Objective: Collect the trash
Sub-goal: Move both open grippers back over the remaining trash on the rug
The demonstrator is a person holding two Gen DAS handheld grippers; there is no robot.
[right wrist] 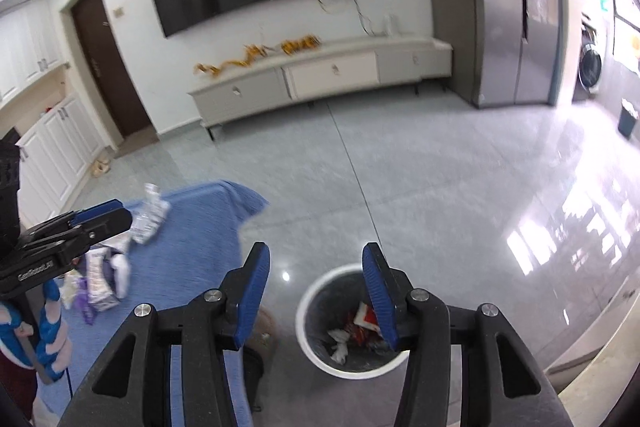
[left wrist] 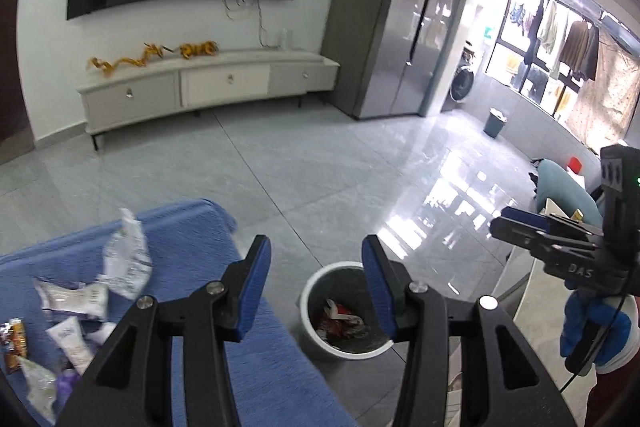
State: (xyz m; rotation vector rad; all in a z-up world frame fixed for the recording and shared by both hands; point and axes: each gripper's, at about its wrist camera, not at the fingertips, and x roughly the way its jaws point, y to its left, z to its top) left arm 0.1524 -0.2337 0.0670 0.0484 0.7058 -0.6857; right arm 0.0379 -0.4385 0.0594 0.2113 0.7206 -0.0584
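Both held above the floor, empty. Left gripper point(left wrist: 316, 285) spread wide; right gripper point(right wrist: 316, 285) spread wide too. Wrappers point(left wrist: 80, 303) heaped lower left of the left view on the blue-covered desk point(left wrist: 192, 227), tallest one upright near the far edge. Likely next: left, the nearer. Bin point(left wrist: 346, 315) just right of the desk edge, partly filled; open floor point(left wrist: 320, 167) beyond.

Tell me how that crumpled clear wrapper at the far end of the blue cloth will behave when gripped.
The crumpled clear wrapper looks like thin film, so probably floppy and very light. Its glossy surface may slip between the pads. Standing loosely on the blue cloth, it will likely collapse or slide if pushed.
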